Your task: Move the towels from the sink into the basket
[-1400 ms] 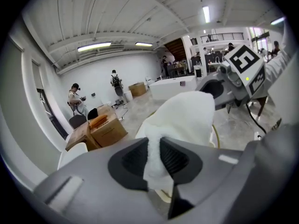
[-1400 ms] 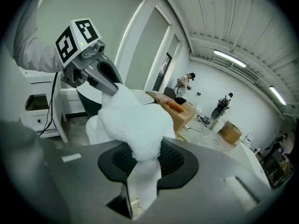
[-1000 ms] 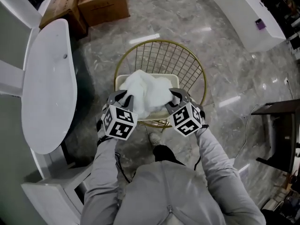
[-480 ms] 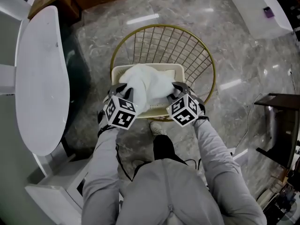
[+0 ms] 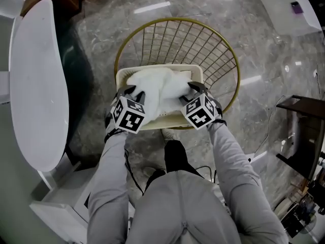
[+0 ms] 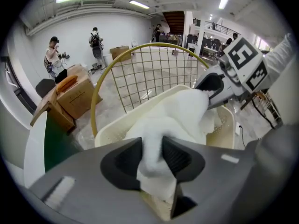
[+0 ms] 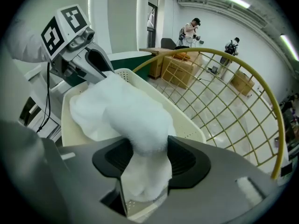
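— Marble floor [image 5: 264, 44] fills the head view. What stands on it?
— A gold wire frame [image 5: 177, 22] with the basket [image 5: 122, 78] set in it. The towel [image 5: 160, 88] lies heaped inside the basket. The left gripper [image 5: 133, 93] is at the towel's left end and the right gripper [image 5: 195, 88] at its right end, both by the basket's near rim.
— Left gripper view?
— The jaws have just eased apart slightly. A fold of towel [image 6: 177, 120] fills the narrow gap, touching both pads, just above the basket's rim.
— Right gripper view?
— The jaws have just opened wider. The towel [image 7: 121, 115] bulges between them against both pads, and the rest lies in the basket.
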Tool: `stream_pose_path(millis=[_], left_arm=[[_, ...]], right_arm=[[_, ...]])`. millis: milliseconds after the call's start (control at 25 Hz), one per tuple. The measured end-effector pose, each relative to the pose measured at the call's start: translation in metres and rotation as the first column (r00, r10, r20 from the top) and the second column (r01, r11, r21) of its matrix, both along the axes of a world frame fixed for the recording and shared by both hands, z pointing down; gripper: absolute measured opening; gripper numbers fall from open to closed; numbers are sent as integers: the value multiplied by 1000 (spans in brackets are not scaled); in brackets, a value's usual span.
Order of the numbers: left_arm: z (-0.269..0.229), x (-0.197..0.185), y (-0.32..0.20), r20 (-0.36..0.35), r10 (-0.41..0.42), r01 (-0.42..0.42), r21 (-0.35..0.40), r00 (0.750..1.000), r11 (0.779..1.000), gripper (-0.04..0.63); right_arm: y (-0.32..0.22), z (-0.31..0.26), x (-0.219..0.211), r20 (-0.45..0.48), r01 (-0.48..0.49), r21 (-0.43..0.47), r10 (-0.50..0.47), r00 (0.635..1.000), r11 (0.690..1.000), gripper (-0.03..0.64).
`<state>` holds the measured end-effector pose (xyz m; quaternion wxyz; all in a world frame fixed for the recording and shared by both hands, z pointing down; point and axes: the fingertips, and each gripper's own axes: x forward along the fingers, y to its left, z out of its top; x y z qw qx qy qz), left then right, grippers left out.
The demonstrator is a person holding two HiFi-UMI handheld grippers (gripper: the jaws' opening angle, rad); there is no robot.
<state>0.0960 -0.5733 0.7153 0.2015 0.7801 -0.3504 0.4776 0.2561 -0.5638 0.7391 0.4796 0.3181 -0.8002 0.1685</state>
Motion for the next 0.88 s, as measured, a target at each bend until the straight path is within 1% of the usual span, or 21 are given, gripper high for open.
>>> stream_pose_path(millis=[120,320,440,720,880], left_arm=[[3,-3,-5,-2,-4,4,-9,1000,1000,227],[-6,-9,-8,-1,-21,21,4,1000,1000,273],[-14,-12,0,0,-31,31,14,1000,999,279],[-48,-25,16,-18,-90,91,59,996,994,279],[-72,-31,22,-34,-132,135,101,991,986,279]], right_arm=[[-2,8,2,-20,0,-11,-1,1000,1000,230],[-7,0,7,-2,-19,11,20,1000,1000,236],[-4,-9,9,4,-19,27,19,1000,999,236],[2,-39,-1,-1,22,93,-22,1000,995,236],[2,-60,-8,30,13,126,-17,999,992,235]])
